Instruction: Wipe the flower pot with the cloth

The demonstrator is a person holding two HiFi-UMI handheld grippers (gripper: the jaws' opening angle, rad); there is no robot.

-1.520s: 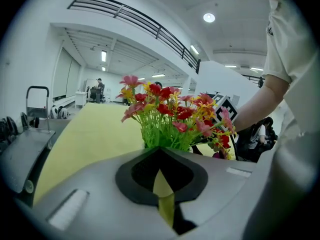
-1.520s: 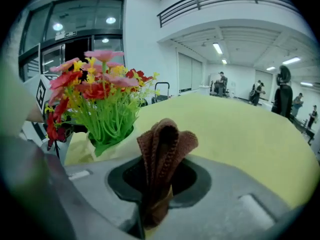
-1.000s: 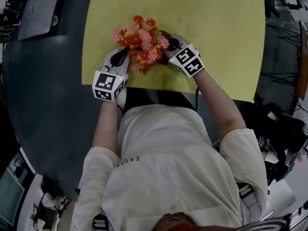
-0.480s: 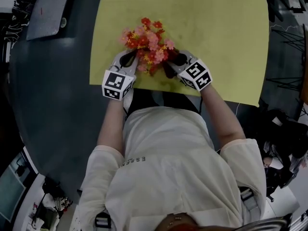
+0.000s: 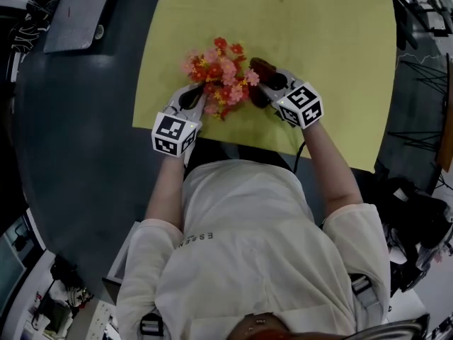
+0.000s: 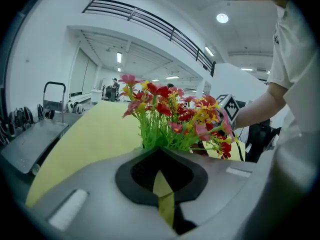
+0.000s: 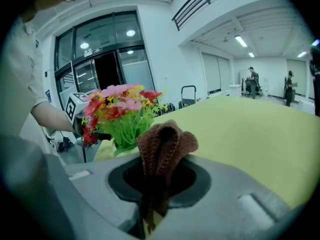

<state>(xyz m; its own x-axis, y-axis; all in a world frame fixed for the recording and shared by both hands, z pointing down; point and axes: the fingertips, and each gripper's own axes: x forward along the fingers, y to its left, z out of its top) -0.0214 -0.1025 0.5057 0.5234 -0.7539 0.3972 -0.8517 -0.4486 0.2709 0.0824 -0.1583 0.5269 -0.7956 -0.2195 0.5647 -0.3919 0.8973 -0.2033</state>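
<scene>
A bunch of red, pink and yellow artificial flowers [image 5: 219, 76] stands on the yellow mat [image 5: 325, 34]; its pot is hidden under the blooms and the grippers. My left gripper [image 5: 197, 98] is shut at the flowers' lower left. In the left gripper view the green stems [image 6: 155, 131] rise just past the left gripper [image 6: 160, 151], and I cannot tell whether it grips the pot. My right gripper [image 5: 263, 78] sits at the flowers' right, shut on a brown knitted cloth [image 5: 259, 67]. The folded cloth [image 7: 165, 141] sticks up from the right gripper [image 7: 159, 166], with the flowers [image 7: 120, 109] to its left.
The yellow mat lies on a dark round table [image 5: 71, 154], its near edge just below both grippers. A grey flat board [image 5: 78, 13] rests at the table's far left. A trolley [image 6: 52, 99] and distant people [image 7: 252, 79] stand far off in the hall.
The right gripper with the cloth has shifted a little to the right and away from me beside the flowers. The left gripper has stayed in place against the flowers.
</scene>
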